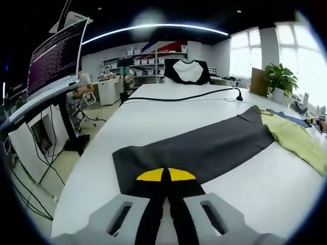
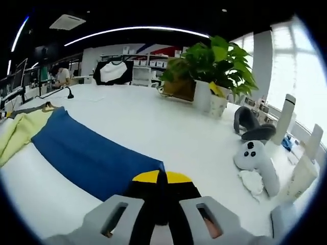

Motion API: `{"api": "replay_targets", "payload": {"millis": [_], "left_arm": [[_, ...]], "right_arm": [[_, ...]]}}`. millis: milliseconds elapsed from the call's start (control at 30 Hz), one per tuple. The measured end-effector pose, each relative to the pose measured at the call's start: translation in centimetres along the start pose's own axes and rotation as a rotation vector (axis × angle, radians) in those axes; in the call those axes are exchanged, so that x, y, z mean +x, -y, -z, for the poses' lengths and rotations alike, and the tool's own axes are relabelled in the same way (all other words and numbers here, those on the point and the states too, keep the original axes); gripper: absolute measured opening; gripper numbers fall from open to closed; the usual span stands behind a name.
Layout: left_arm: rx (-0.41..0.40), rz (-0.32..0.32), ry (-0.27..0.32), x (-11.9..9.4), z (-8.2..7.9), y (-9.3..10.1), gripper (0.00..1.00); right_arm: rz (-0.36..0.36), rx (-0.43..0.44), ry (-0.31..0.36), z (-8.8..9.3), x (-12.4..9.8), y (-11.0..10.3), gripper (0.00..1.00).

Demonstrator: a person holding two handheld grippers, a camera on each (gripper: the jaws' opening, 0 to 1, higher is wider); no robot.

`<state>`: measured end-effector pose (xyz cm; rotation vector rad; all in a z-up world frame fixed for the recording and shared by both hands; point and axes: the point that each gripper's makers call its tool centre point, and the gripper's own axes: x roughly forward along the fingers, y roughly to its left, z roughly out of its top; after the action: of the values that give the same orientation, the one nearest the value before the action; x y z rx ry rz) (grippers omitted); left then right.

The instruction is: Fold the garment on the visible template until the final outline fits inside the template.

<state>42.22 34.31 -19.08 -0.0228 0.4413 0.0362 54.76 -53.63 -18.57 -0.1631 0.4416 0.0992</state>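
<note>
- Left claw (image 1: 166, 204) is clenched on the garment's dark sleeve (image 1: 204, 148) (laid across the desk (image 1: 153, 122)).
- Right claw (image 2: 162, 204) is clenched on the blue sleeve (image 2: 87, 153).

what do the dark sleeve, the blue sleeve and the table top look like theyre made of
Dark sleeve: soft matte fabric, probably knit; lies limp and flat. Blue sleeve: similar matte cloth, with faint creases. Table top: smooth white hard surface, maybe laminate; slight sheen.
</note>
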Motion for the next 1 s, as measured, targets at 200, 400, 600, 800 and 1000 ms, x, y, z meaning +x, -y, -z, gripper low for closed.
{"api": "replay_targets", "payload": {"millis": [200,400,600,800,1000], "left_arm": [[0.006,0.001,0.002,-0.4,0.2,0.2,0.01],[0.022,-0.004,0.008,-0.4,0.3,0.1,0.01],[0.079,-0.012,0.004,-0.4,0.3,0.4,0.01],[0.043,-0.003,0.011,-0.3,0.2,0.2,0.01],[-0.111,0.009,0.02,-0.2,0.1,0.2,0.01]], "right_arm": [[0.029,0.012,0.013,0.5,-0.5,0.7,0.0],[0.049,-0.01,0.01,0.7,-0.7,1.5,0.0],[0.148,-0.099,-0.03,1.1,-0.8,3.1,0.0],[0.168,-0.054,0.01,1.5,-2.0,4.1,0.0],[0.088,-0.01,0.108,-0.1,-2.8,2.9,0.0]]}}
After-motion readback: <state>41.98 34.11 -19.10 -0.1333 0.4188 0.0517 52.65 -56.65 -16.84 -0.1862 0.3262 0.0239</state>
